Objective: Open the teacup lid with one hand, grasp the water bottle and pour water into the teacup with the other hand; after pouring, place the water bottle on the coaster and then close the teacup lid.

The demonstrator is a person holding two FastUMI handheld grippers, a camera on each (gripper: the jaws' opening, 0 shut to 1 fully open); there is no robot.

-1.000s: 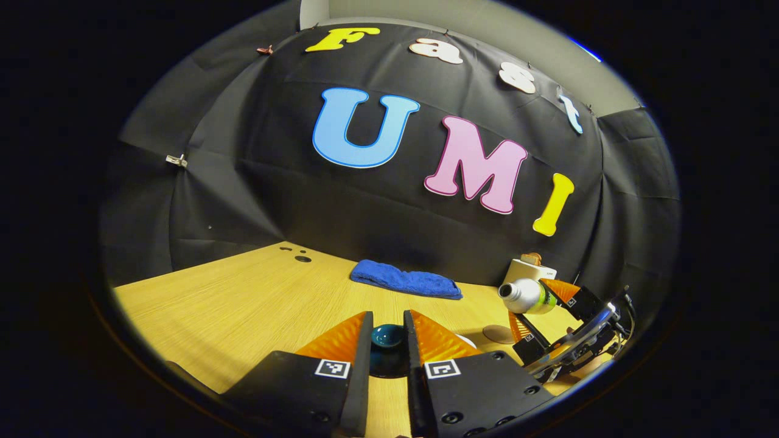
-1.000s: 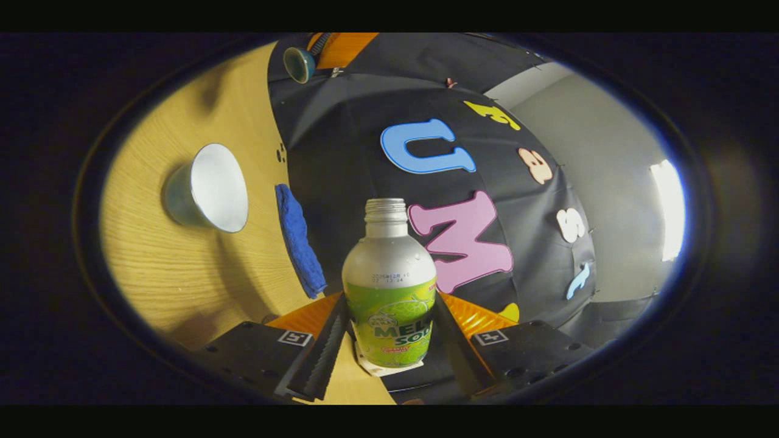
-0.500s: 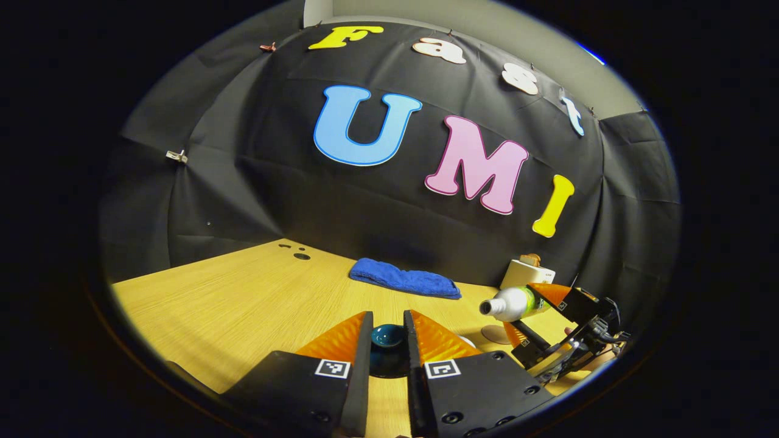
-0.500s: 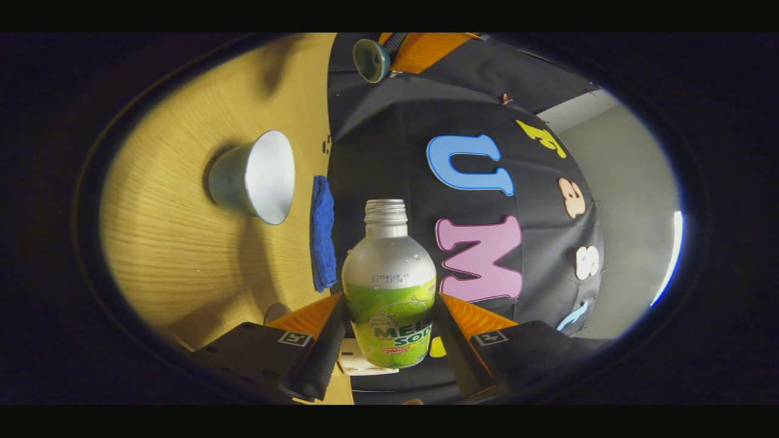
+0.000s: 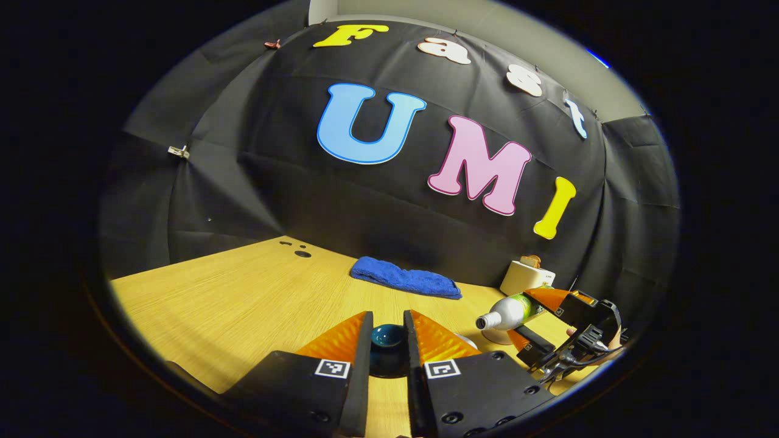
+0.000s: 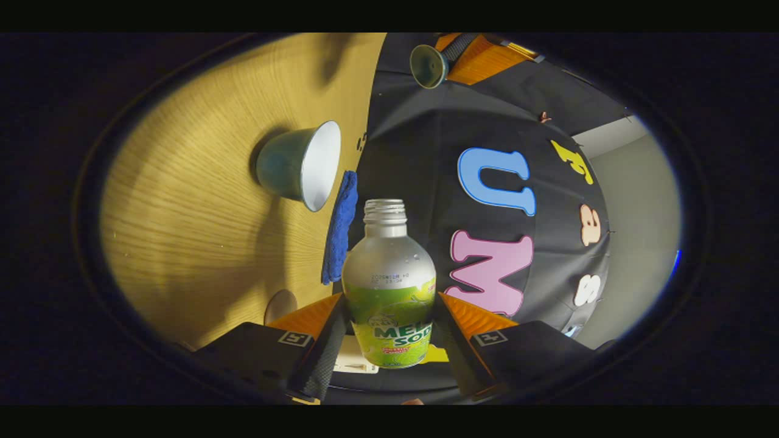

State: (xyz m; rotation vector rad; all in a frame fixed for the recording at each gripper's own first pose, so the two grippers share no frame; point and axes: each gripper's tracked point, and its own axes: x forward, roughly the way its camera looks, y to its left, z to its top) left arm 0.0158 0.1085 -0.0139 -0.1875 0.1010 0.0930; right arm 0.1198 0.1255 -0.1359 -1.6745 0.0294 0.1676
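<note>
The right hand-held gripper [image 6: 389,340] clamps both fingers on the water bottle [image 6: 389,286], whose long axis runs straight ahead of it and lies tipped nearly level. The open teacup [image 6: 299,163] stands on the surface [image 6: 182,201] ahead and to the left of the bottle's mouth, apart from it, so this gripper is the nearer one. The bottle's green label shows partial lettering, left unread. The left hand-held gripper [image 5: 388,340] is closed on the knob of the teacup lid [image 5: 388,336], held off the cup.
</note>
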